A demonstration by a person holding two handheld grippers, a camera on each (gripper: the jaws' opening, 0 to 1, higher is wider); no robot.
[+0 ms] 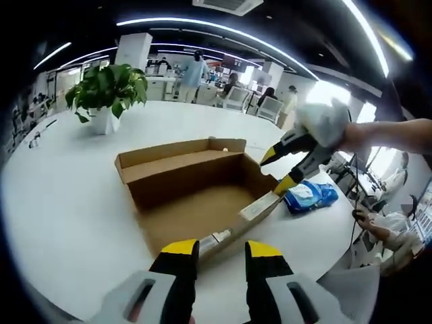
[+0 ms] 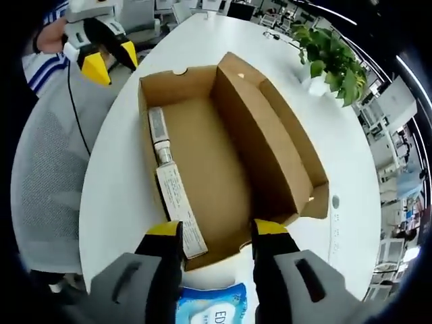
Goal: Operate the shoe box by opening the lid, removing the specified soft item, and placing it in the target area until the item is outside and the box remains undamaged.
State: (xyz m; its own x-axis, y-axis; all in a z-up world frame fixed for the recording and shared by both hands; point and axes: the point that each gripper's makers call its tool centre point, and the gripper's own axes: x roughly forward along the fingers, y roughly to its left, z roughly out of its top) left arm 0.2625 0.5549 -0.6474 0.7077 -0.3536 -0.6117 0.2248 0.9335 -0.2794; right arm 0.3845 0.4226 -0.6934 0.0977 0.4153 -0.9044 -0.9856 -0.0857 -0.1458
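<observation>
1. Nearest, the left gripper (image 1: pixel 221 255) and right gripper (image 2: pixel 217 237) both hover with jaws apart, holding nothing.
2. Beyond, the shoe box (image 1: pixel 192 202) stands open, emptied and intact.
3. Beside it, the soft blue packet (image 1: pixel 309 196) lies on the table (image 1: pixel 67 202); the task appears essentially complete.

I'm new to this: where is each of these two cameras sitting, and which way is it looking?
Left gripper view: rides the left hand-held gripper, facing the open shoe box, potted plant and right hand-held gripper; a bare forearm shows.
Right gripper view: rides the right hand-held gripper, looking down into the box from the opposite end; a striped sleeve shows.
Shared: the box, plant, white table and blue soft pack.
</observation>
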